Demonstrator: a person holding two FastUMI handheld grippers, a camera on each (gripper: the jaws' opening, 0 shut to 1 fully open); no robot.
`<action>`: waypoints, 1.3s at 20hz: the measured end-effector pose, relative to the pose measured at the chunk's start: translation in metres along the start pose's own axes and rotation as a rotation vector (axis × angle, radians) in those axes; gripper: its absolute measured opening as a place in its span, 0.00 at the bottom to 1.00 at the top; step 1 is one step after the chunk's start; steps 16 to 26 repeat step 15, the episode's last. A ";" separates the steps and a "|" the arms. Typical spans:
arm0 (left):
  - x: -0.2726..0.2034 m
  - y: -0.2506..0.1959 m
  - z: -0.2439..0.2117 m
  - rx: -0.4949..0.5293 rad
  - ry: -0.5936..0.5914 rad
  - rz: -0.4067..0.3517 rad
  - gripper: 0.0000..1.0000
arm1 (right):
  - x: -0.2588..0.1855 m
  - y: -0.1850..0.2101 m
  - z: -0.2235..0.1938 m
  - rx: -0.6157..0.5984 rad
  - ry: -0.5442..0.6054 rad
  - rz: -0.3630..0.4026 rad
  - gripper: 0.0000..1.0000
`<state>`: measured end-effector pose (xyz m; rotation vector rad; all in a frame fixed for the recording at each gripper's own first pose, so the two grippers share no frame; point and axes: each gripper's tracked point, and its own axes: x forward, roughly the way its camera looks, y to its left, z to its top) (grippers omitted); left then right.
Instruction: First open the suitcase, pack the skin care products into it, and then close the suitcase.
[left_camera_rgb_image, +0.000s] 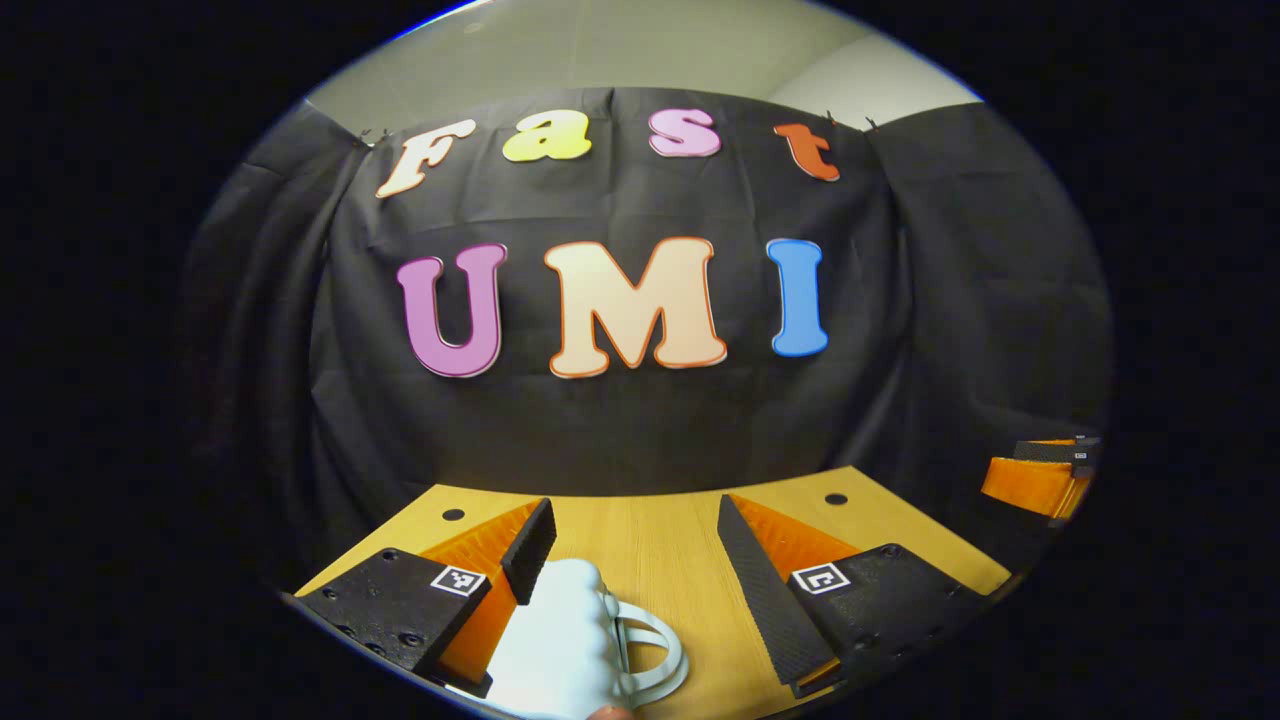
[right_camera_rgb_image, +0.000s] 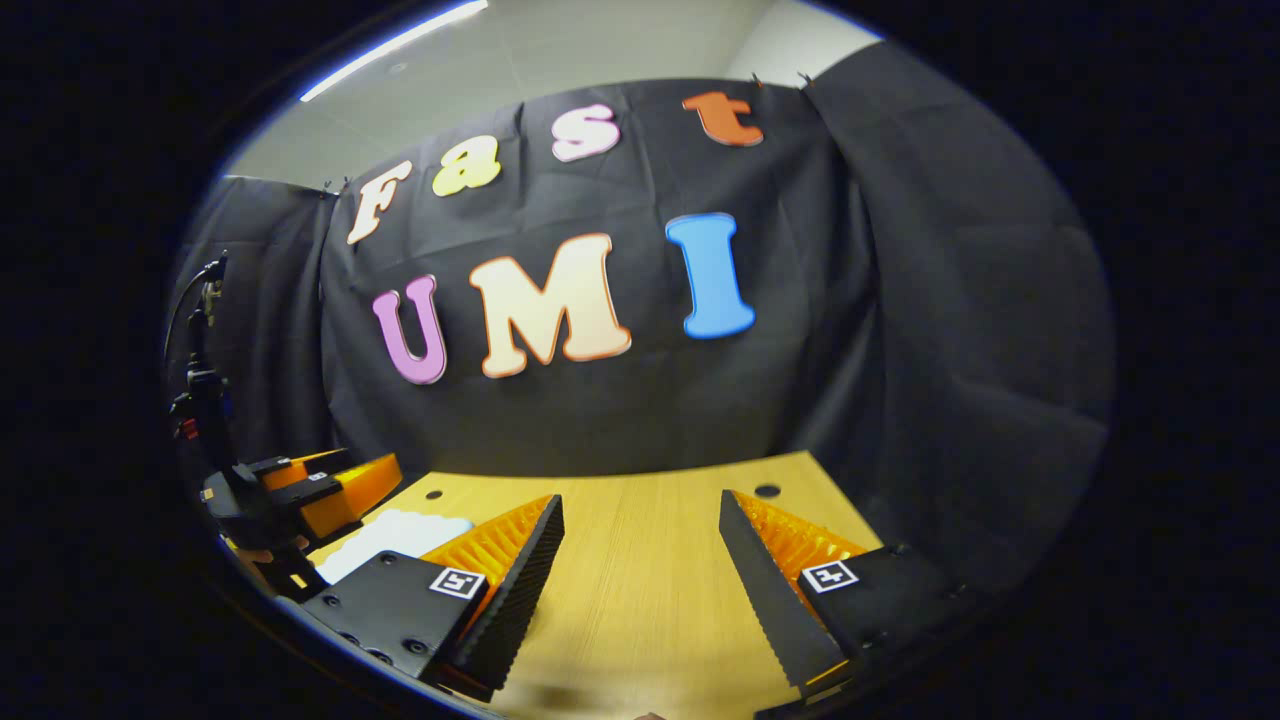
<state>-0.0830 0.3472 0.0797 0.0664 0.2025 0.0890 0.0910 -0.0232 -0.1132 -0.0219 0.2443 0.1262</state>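
Observation:
A small white ribbed suitcase (left_camera_rgb_image: 556, 640) with a looped white handle (left_camera_rgb_image: 660, 645) lies on the wooden table (left_camera_rgb_image: 640, 545), low in the left gripper view. My left gripper (left_camera_rgb_image: 634, 505) is open, its jaws wide apart; the case sits between them, close against the left finger (left_camera_rgb_image: 528, 550). My right gripper (left_camera_rgb_image: 1040, 480) shows at the far right edge, farther off. In the right gripper view my right gripper (right_camera_rgb_image: 640, 498) is open over bare table (right_camera_rgb_image: 640, 590) with nothing between its fingers. At its left are the left gripper (right_camera_rgb_image: 330, 490) and a white patch of the suitcase (right_camera_rgb_image: 395, 535).
The black cloth wall hangs just behind the table's far edge. Two small round holes (left_camera_rgb_image: 453, 514) (left_camera_rgb_image: 836, 498) mark the table's back corners. A dark stand with cables (right_camera_rgb_image: 200, 390) rises at the left of the right gripper view.

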 end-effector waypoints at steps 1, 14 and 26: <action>-0.004 -0.004 0.015 -0.026 -0.013 -0.009 0.95 | -0.002 -0.001 0.014 -0.024 -0.043 -0.013 0.99; -0.010 0.011 0.095 -0.043 -0.165 -0.023 0.95 | -0.024 0.025 0.068 -0.111 -0.247 -0.037 0.99; -0.009 0.009 0.094 -0.045 -0.165 -0.029 0.95 | -0.026 0.024 0.069 -0.108 -0.249 -0.041 0.99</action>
